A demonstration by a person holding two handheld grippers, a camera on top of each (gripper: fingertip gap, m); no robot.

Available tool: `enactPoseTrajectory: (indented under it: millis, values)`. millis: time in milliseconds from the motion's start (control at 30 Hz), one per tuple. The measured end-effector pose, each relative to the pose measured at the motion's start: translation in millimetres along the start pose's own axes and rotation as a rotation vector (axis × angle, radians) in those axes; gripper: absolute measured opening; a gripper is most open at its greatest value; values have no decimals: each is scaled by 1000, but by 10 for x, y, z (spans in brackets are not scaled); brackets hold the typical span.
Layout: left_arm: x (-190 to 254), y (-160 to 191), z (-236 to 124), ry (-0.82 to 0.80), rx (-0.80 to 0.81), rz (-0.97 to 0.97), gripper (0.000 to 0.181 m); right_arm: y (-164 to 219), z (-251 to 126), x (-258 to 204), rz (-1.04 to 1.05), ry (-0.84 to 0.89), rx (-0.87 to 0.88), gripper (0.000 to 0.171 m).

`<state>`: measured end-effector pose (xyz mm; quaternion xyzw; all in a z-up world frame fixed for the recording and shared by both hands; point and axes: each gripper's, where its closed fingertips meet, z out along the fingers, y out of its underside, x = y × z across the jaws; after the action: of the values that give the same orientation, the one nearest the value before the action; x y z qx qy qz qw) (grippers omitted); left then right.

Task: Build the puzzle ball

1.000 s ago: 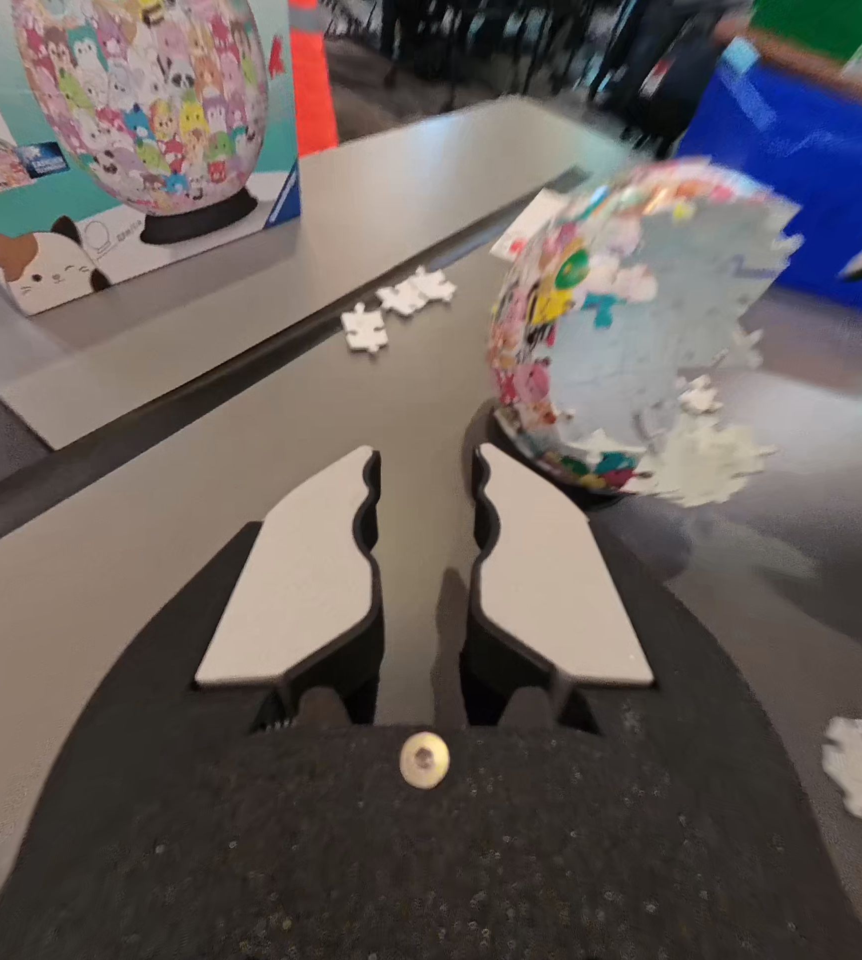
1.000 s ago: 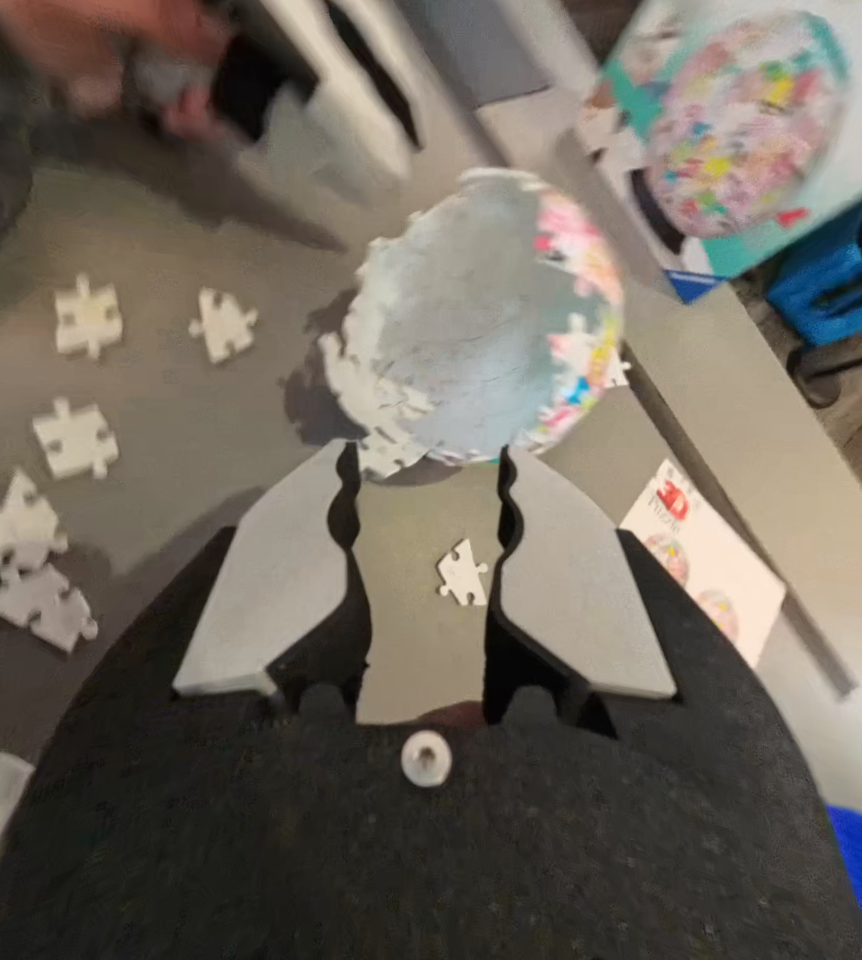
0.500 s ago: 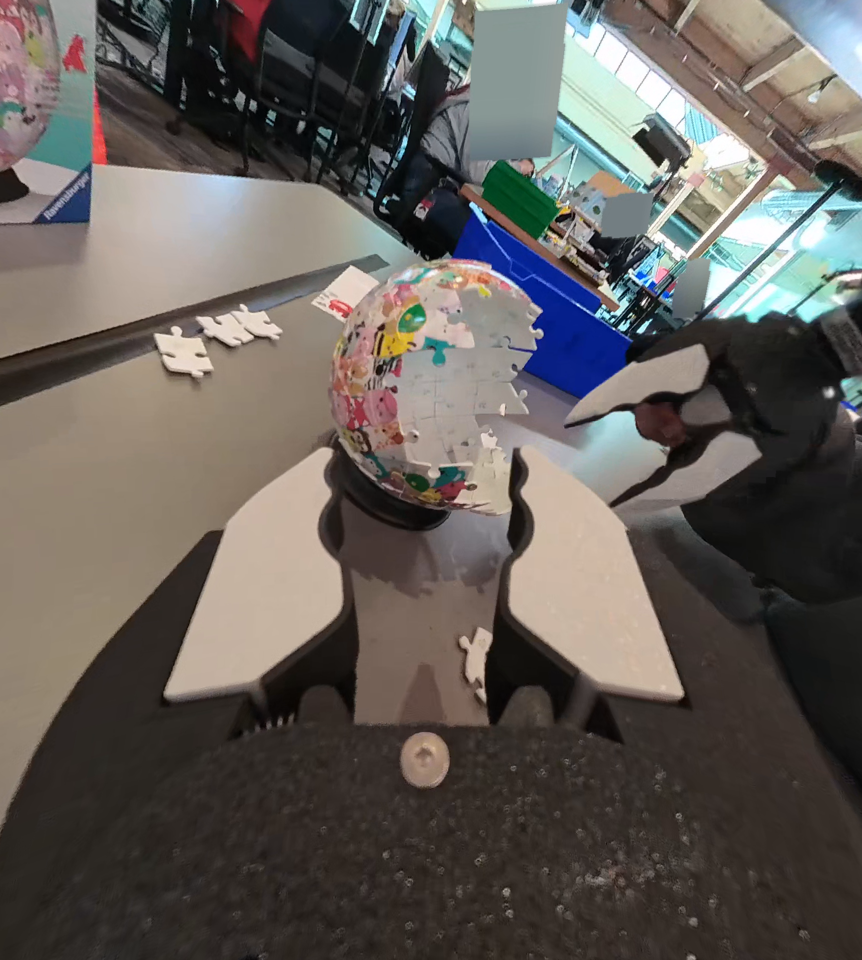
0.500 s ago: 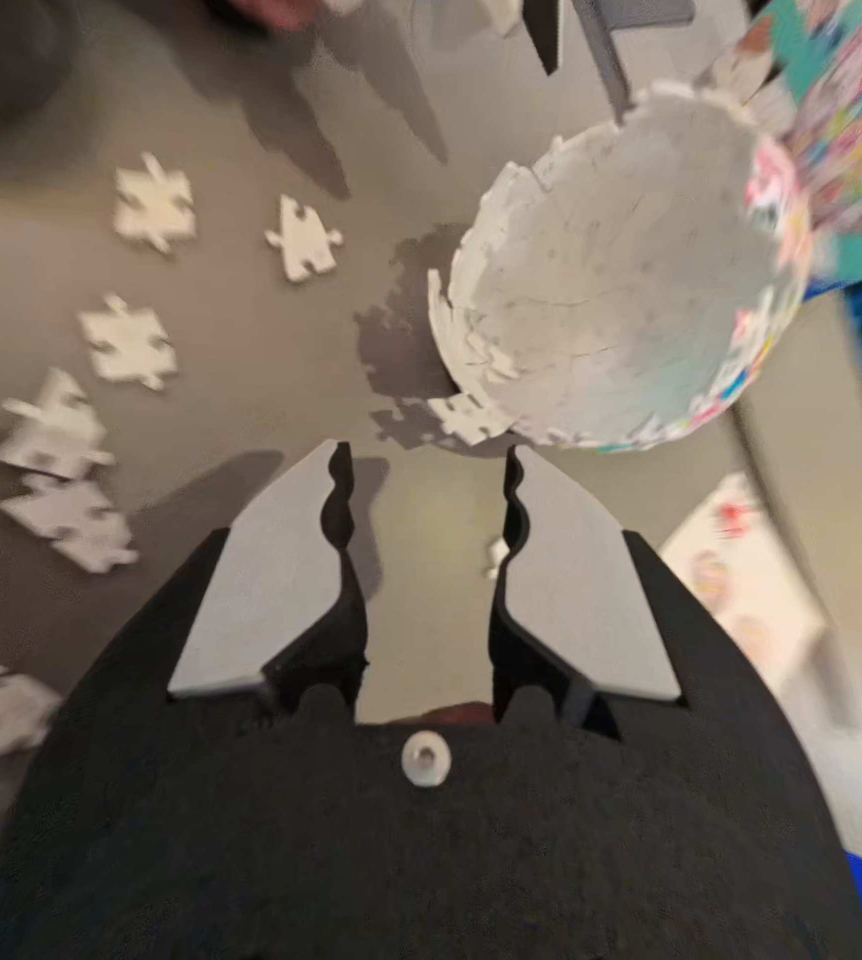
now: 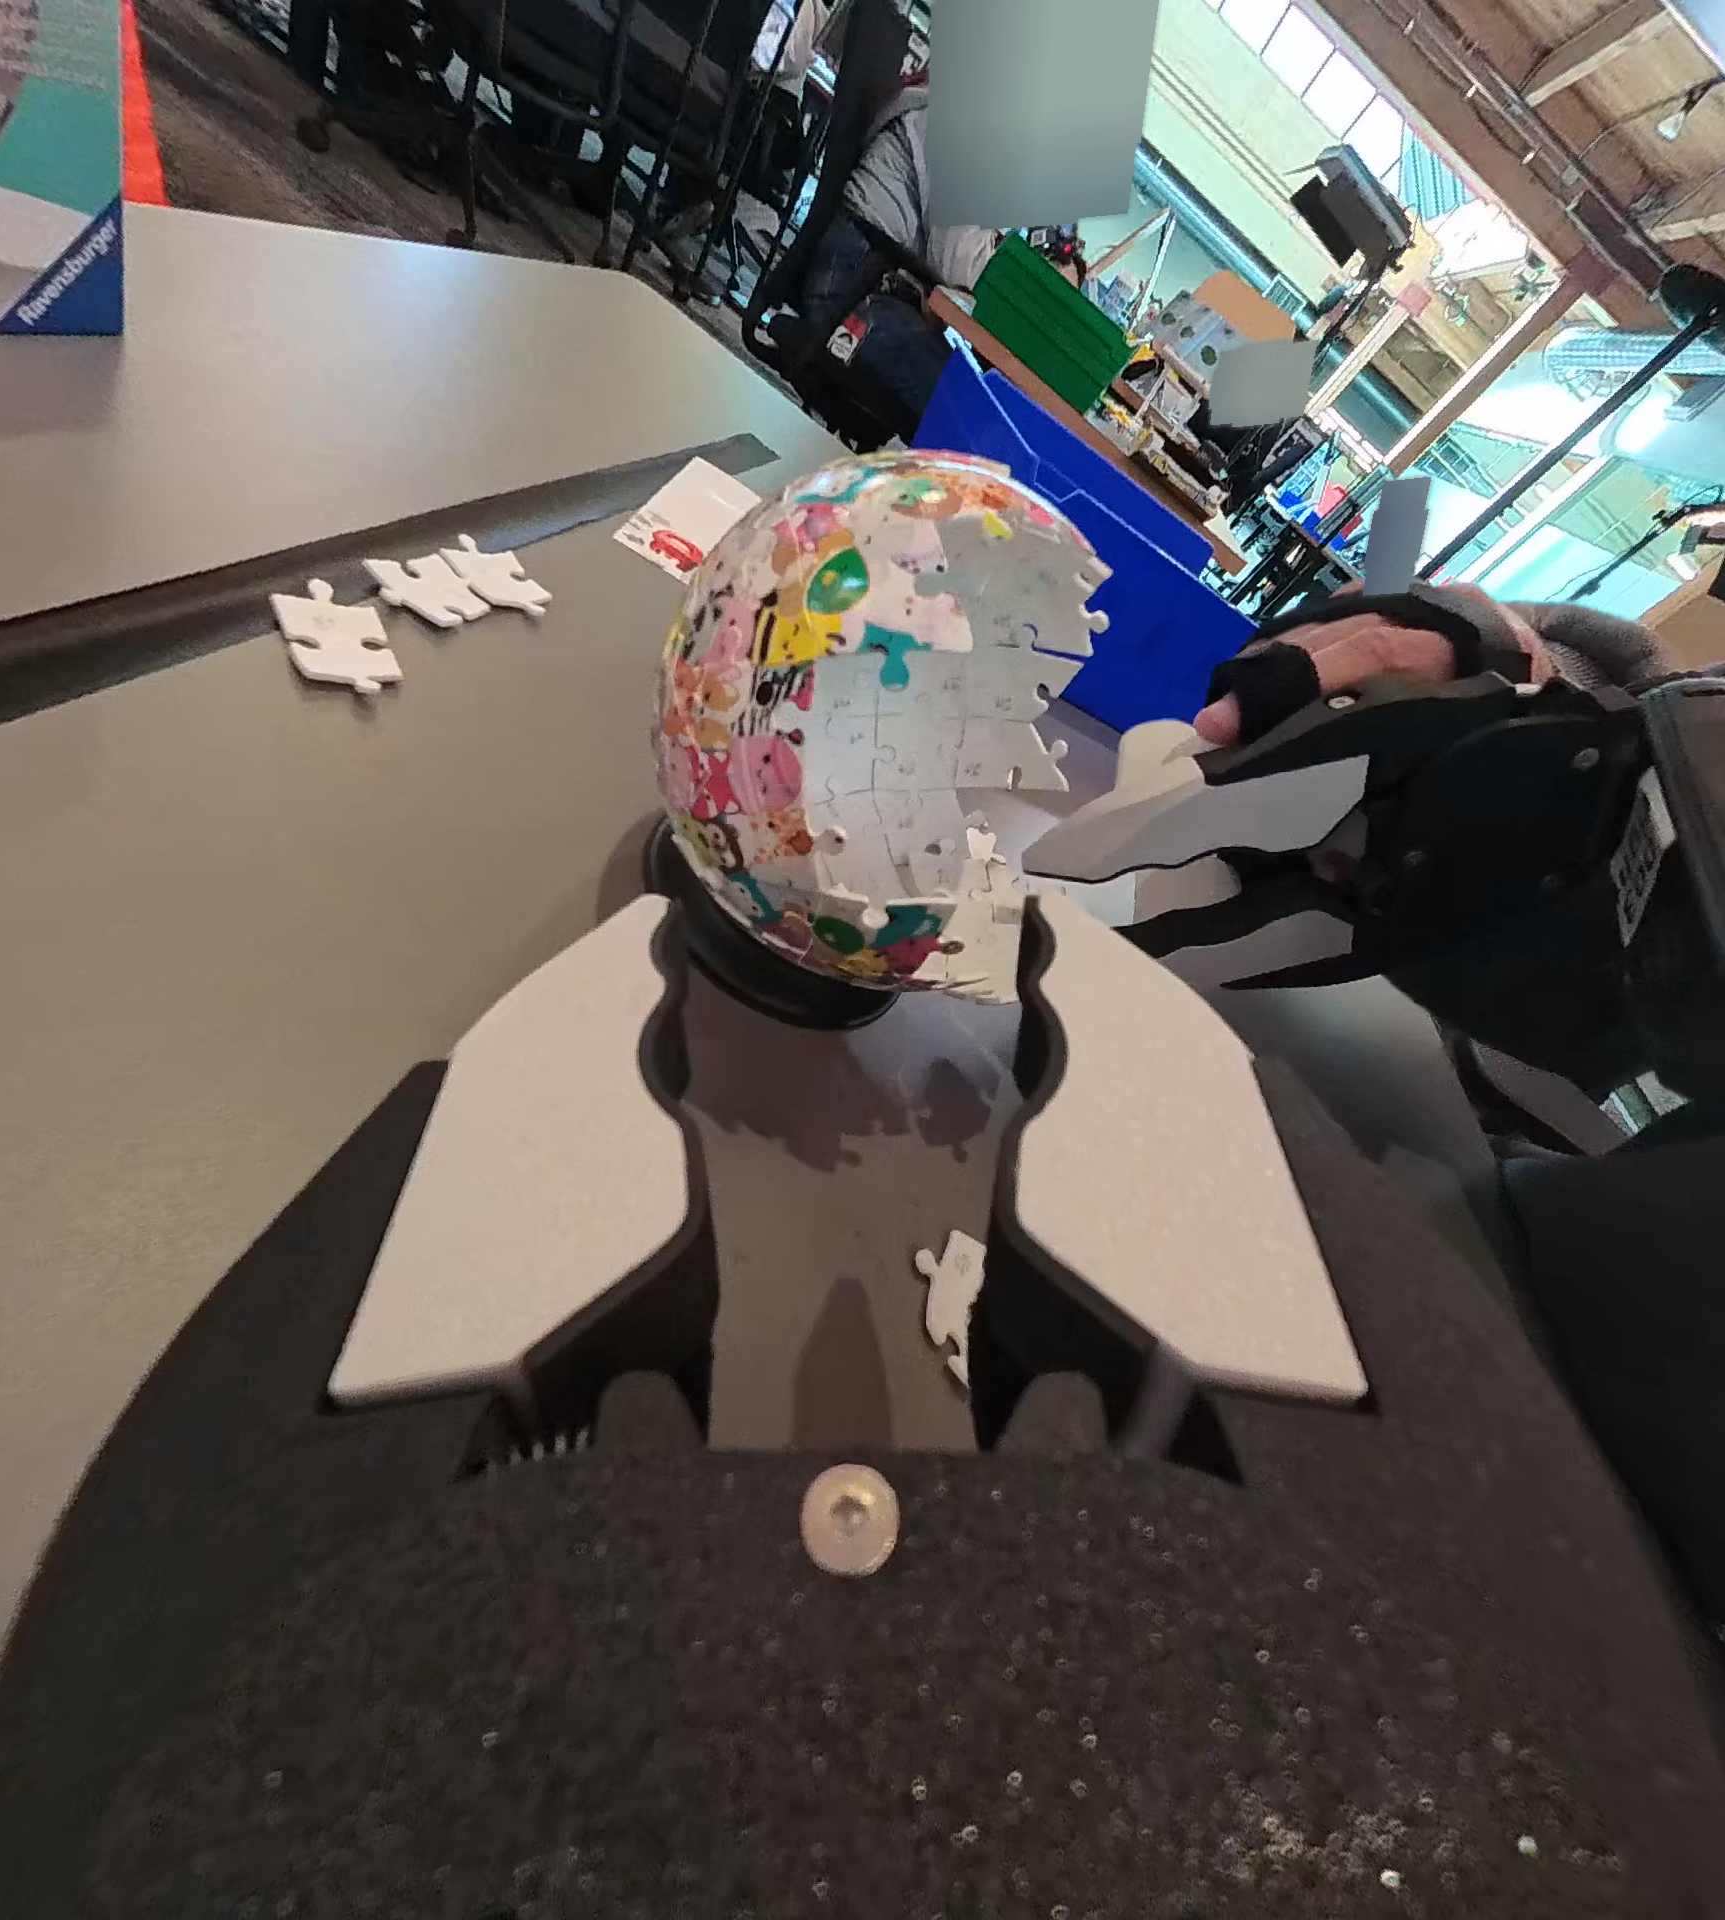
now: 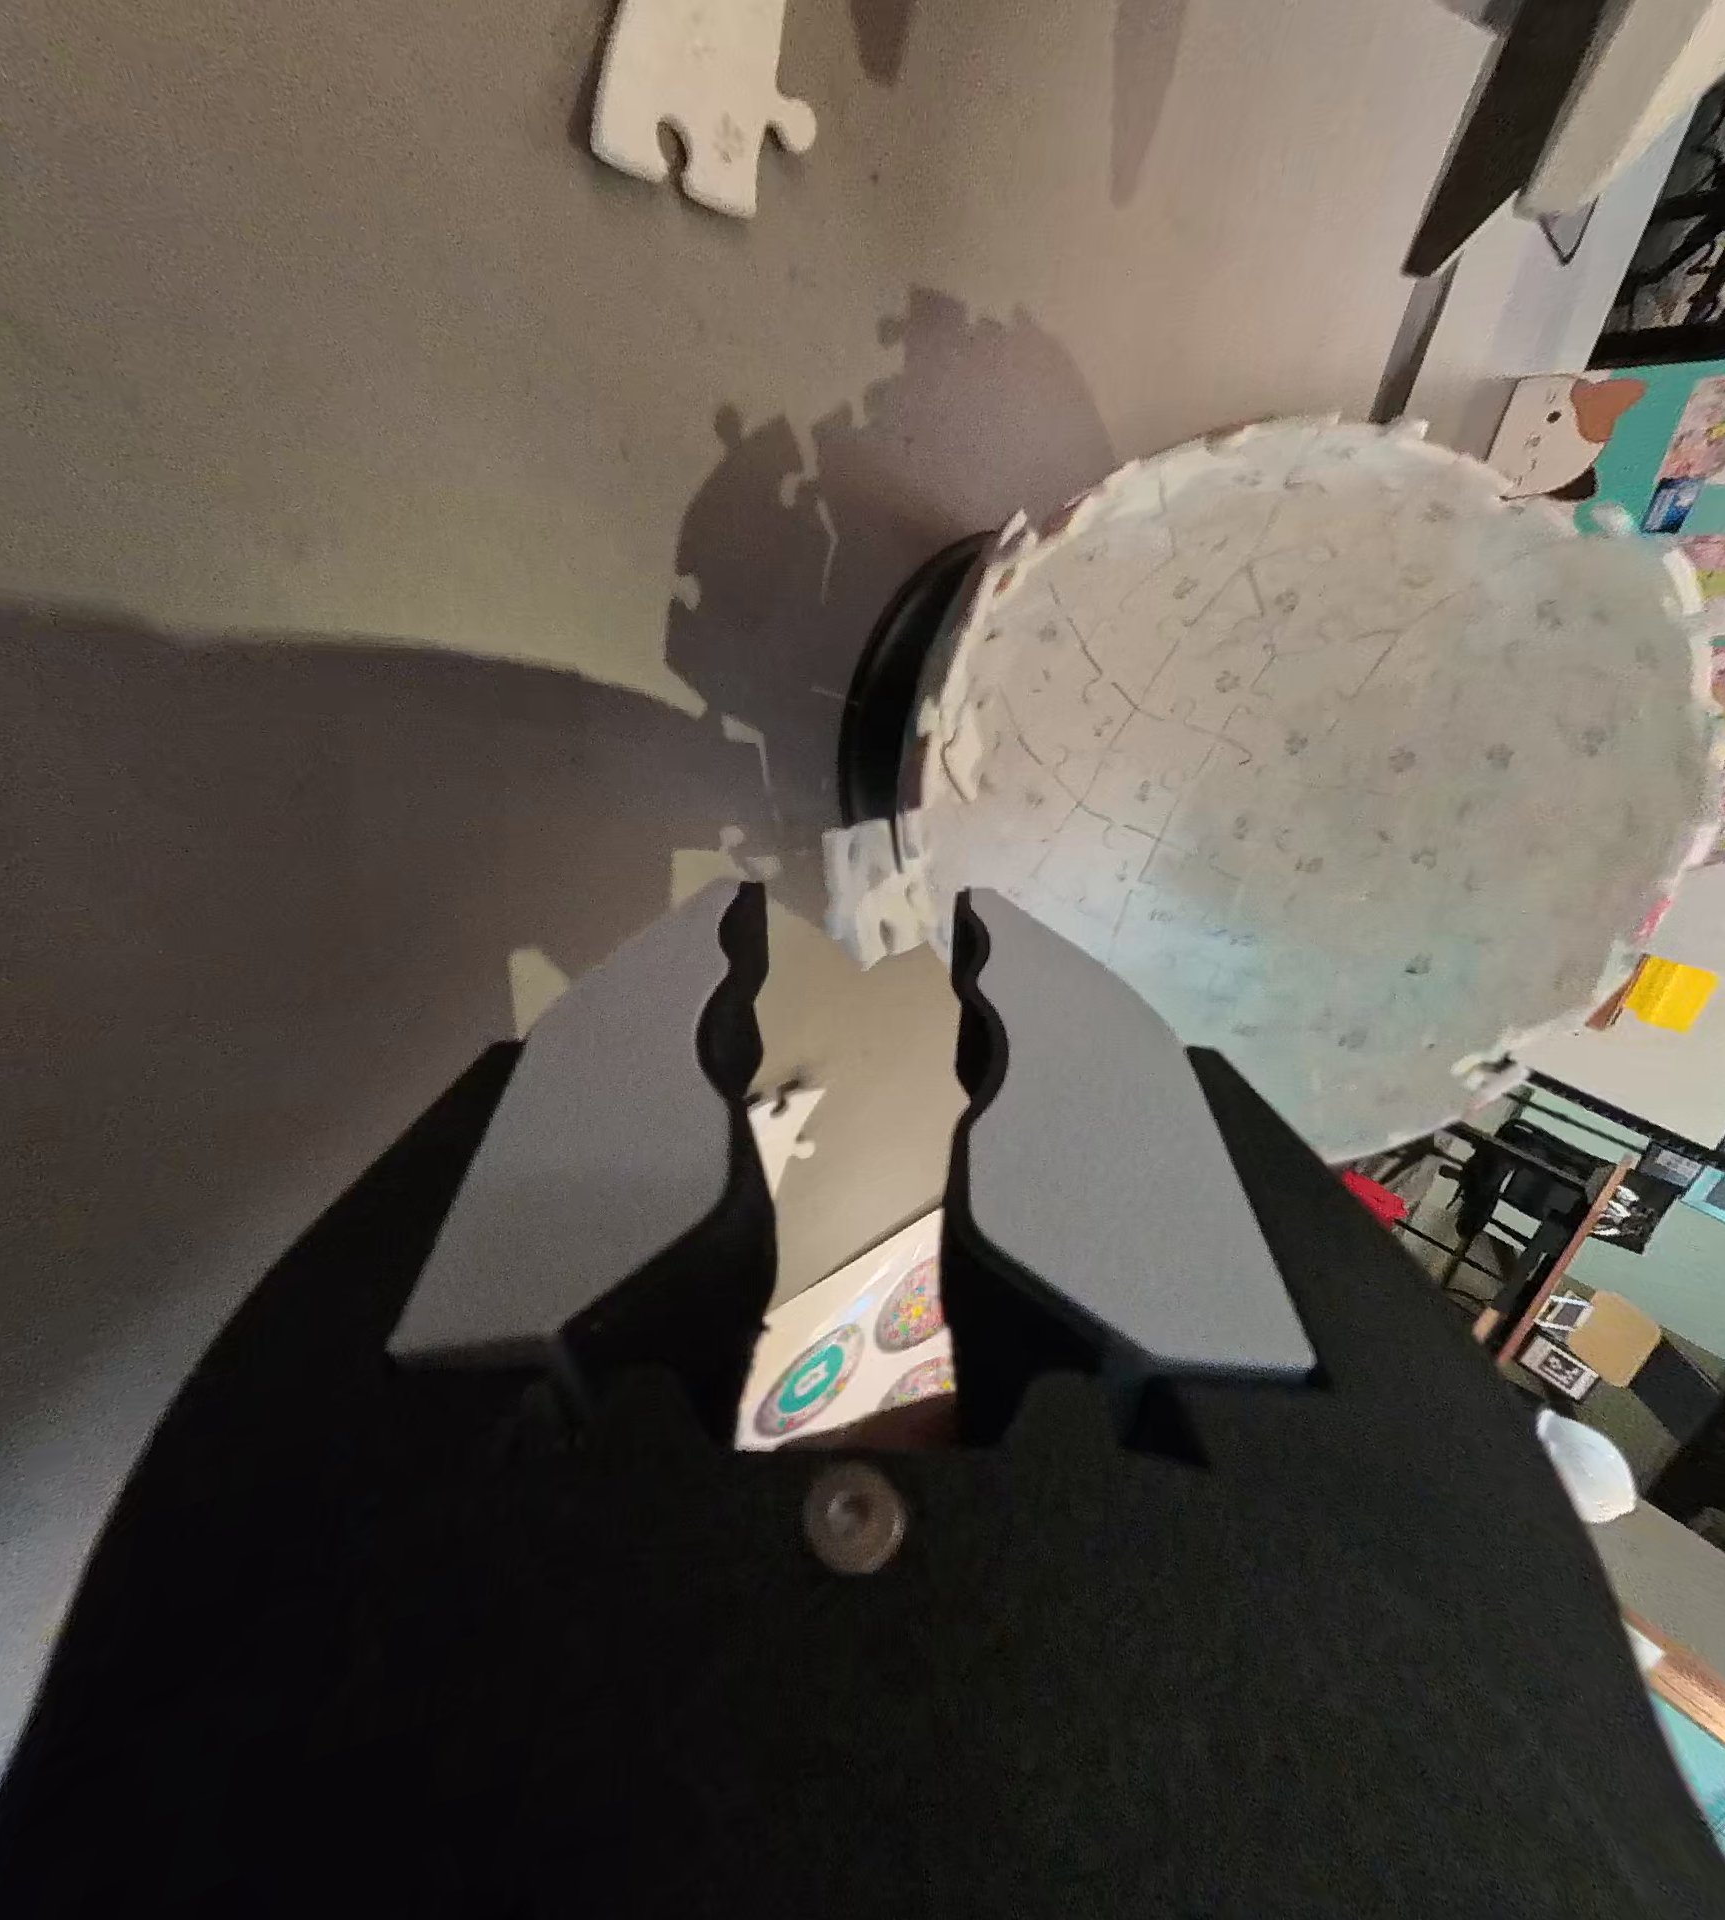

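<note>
Matte grey table (image 5: 162, 935) in a workshop hall carries the half-built puzzle ball (image 5: 858, 748), a jagged glossy shell on a black ring stand (image 5: 764, 987), at 12 o'clock of the left gripper (image 5: 842, 956). Left gripper and right gripper (image 6: 853, 914) both gape empty; flat white pieces (image 5: 401, 613) lie at 10 o'clock.

Grey table (image 5: 162, 935), black ball stand (image 5: 733, 971), loose white pieces (image 5: 401, 613)
</note>
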<state>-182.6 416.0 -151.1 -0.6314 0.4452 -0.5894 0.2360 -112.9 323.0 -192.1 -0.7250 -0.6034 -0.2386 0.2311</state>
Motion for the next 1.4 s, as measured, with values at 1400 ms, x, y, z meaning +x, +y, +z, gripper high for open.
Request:
enactPoseTrajectory:
  millis: [1400]
  values:
    - [18,52,0,6,-22,-14,60,49,223,72,-64,-309,-202,22]
